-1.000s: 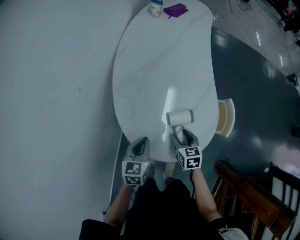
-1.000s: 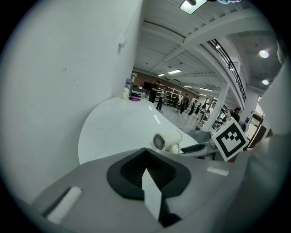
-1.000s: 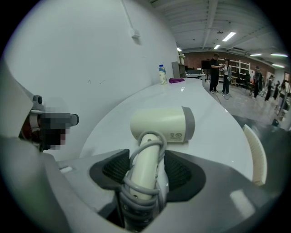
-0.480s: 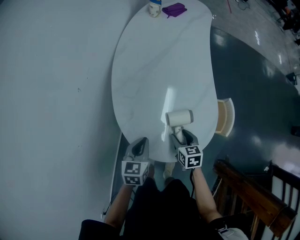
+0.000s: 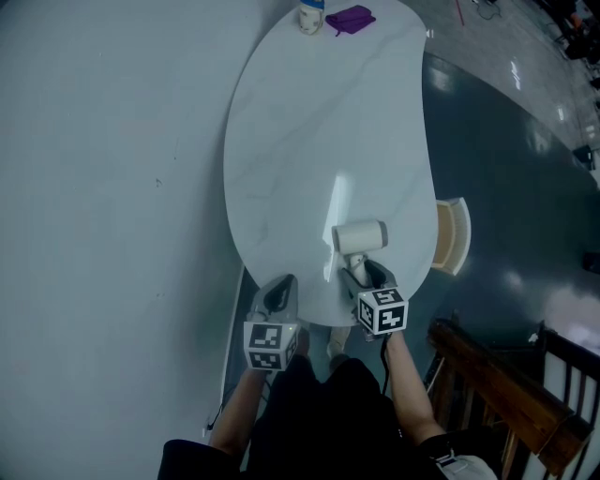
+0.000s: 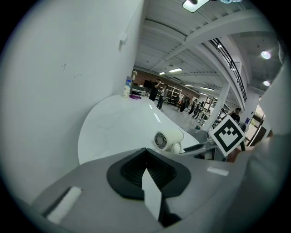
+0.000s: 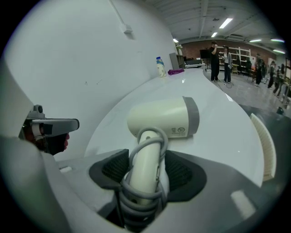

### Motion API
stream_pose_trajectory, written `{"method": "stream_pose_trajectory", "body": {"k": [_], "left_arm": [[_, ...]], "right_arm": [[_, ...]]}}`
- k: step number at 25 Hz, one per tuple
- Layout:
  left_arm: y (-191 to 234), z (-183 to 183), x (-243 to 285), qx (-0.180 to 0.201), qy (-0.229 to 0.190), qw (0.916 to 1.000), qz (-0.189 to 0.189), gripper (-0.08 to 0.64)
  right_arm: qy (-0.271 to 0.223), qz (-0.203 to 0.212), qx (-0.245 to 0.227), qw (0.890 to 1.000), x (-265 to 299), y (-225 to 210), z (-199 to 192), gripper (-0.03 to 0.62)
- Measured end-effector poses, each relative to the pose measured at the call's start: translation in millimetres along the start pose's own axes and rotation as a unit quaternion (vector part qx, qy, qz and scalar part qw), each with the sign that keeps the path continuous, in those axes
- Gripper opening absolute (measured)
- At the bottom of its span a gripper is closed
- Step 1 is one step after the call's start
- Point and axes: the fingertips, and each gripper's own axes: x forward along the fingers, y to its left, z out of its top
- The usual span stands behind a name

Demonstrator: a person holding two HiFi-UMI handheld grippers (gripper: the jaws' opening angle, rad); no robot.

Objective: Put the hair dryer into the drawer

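Observation:
The cream hair dryer (image 5: 359, 235) lies on the white kidney-shaped table (image 5: 309, 131) near its front edge, barrel pointing right. My right gripper (image 5: 362, 273) is shut on its handle; in the right gripper view the cord-wrapped handle (image 7: 146, 168) sits between the dark pads (image 7: 182, 175), under the barrel (image 7: 163, 119). My left gripper (image 5: 278, 287) hovers shut and empty at the table's front edge, left of the dryer. From the left gripper (image 6: 148, 172) the dryer's rear grille (image 6: 161, 140) shows. A beige curved drawer-like tray (image 5: 452, 234) sticks out from the table's right side.
A small bottle (image 5: 311, 17) and a purple pouch (image 5: 351, 20) stand at the table's far end. A plain wall (image 5: 103, 187) runs along the left. A dark wooden chair (image 5: 511, 389) is at the lower right. People stand far off in the hall (image 7: 219, 57).
My right gripper's marker cube has shifted very slightly right; the hair dryer and the left gripper stay where they were.

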Motion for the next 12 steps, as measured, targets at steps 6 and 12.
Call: {"method": "stream_pose_trajectory", "body": {"k": [6, 12], "left_arm": [[1.2, 1.8, 3.3, -0.002, 0.004, 1.0, 0.0, 0.006], [3.3, 6.3, 9.5, 0.0, 0.006, 1.0, -0.005, 0.006]], "right_arm": [[0.013, 0.005, 0.011, 1.0, 4.4, 1.5, 2.3, 0.241], [0.025, 0.002, 0.022, 0.999, 8.7, 1.2, 3.3, 0.242]]}}
